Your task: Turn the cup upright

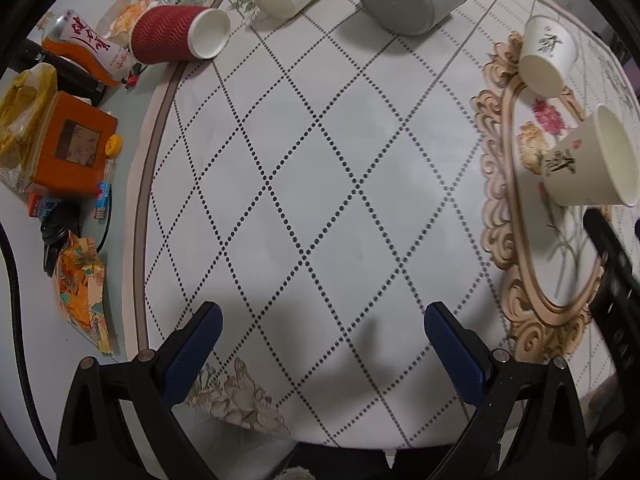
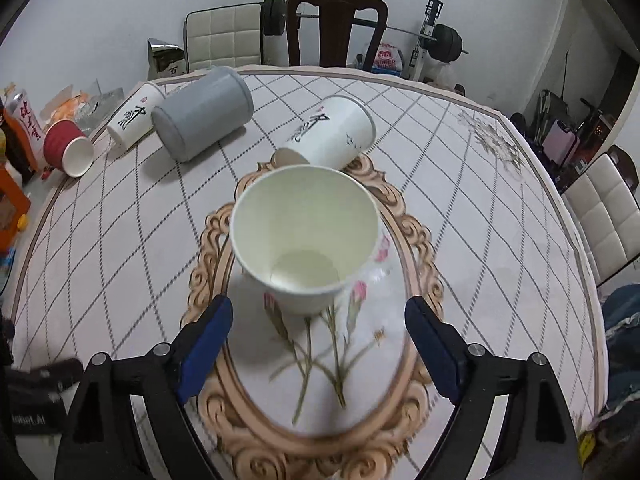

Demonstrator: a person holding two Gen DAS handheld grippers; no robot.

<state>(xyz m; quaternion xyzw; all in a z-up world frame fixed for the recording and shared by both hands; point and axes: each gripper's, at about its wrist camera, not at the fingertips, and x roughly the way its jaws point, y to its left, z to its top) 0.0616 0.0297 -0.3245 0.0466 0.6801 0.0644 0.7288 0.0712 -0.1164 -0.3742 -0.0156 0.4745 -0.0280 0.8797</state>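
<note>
A white paper cup stands upright on the floral oval of the tablecloth, mouth up and empty, just beyond my right gripper, which is open and apart from it. The same cup shows at the right of the left wrist view. A second white cup lies on its side behind it; it also shows in the left wrist view. A third white cup, a grey cup and a red cup lie on their sides at the far left. My left gripper is open and empty over the checked cloth.
The table's left margin holds an orange box, a bottle, snack packets and a black cable. The right gripper's black body shows at the left view's right edge. Chairs and a barbell rack stand beyond the table.
</note>
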